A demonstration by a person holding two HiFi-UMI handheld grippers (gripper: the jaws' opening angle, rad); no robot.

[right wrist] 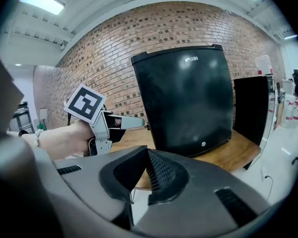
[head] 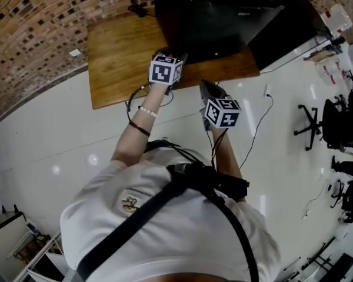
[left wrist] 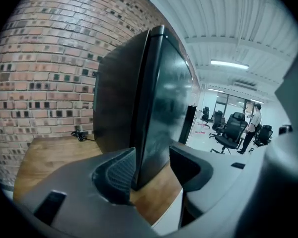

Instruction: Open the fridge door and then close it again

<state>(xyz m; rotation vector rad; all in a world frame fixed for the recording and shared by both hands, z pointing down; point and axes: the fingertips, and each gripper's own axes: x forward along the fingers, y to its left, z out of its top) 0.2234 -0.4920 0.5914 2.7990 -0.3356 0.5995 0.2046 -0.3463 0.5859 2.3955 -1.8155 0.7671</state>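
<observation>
A black fridge [head: 223,16] with its door closed stands on a low wooden platform [head: 117,57] against a brick wall. My left gripper [head: 177,57] is at the fridge's front left corner. In the left gripper view its jaws [left wrist: 151,170] are open, and the door's [left wrist: 164,98] side edge lines up in the gap between the fingers [left wrist: 116,175]. I cannot tell whether they touch it. My right gripper [head: 207,89] hangs back over the white floor, shut with nothing in it [right wrist: 146,170]. It faces the glossy door front [right wrist: 188,98], with the left gripper [right wrist: 104,123] to its left.
A tall black cabinet [right wrist: 253,108] stands right of the fridge. A cable [head: 259,122] trails over the white floor. Office chairs [head: 335,122] stand at the right, and a person [left wrist: 253,120] stands far off by more chairs. The brick wall [head: 35,16] runs behind the platform.
</observation>
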